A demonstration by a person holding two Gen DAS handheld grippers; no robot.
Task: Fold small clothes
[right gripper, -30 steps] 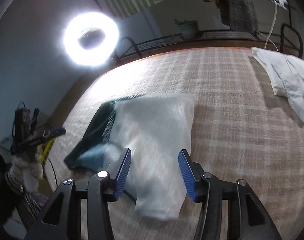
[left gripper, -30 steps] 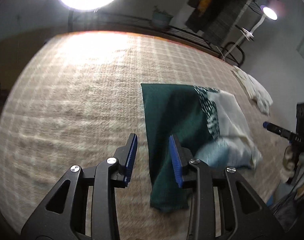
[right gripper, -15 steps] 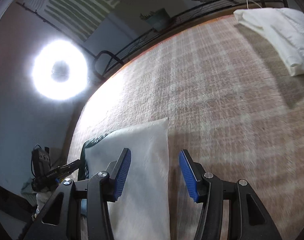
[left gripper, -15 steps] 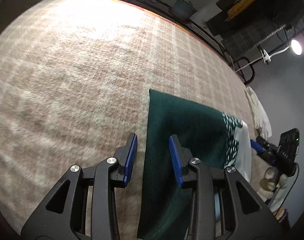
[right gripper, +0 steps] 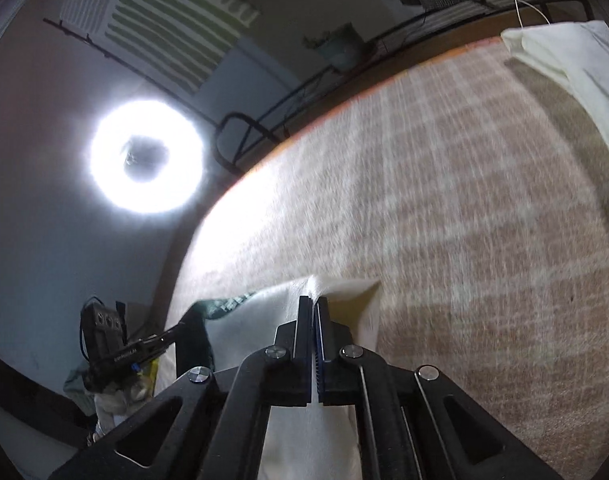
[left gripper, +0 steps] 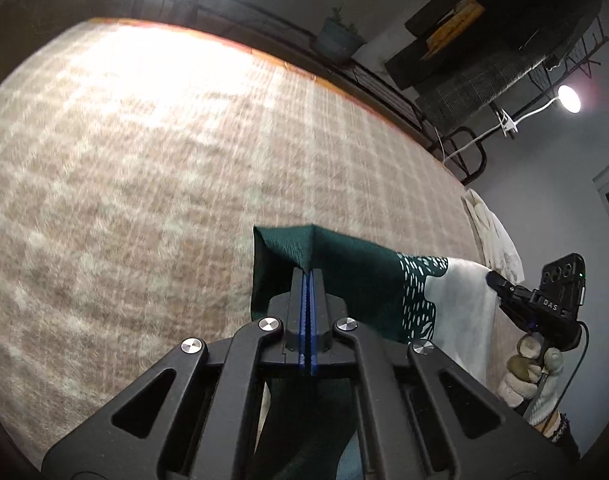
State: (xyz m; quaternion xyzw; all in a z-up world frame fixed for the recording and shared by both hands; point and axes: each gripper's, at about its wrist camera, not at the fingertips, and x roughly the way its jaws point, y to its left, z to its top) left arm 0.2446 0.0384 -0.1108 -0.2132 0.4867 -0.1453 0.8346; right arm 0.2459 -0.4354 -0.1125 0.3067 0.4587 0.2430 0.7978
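L gripper (left gripper: pixel 308 276) at 6 o'clock in the left wrist view: jaws closed tight on the dark green end of the cloth (left gripper: pixel 356 280), fabric pinched up into a small peak just past the tips. Green part runs toward 3 o'clock, then a speckled green/white band, then a white part (left gripper: pixel 460 300). Cloth hangs below the jaws too, lower edge hidden by the gripper frame.

R gripper (right gripper: pixel 313 300) at 6 o'clock in the right wrist view: jaws clamped on the white end of the same cloth (right gripper: pixel 344 296), w/ a little tuft poking out beyond the tips. Green end shows at 8 o'clock.

Each view catches the other gripper w/ a gloved hand (left gripper: pixel 532 376) under it, at 4 o'clock from the L cam, 8 o'clock from the R.

Cloth is over the near edge of a tan plaid bed cover (left gripper: pixel 164 152). Farther, white folded clothes (right gripper: pixel 568 64) at 1 o'clock on the cover. Beyond: metal bed rail (left gripper: pixel 384 88), potted plant (left gripper: pixel 338 40), ring light (right gripper: pixel 146 156) at 10 o'clock
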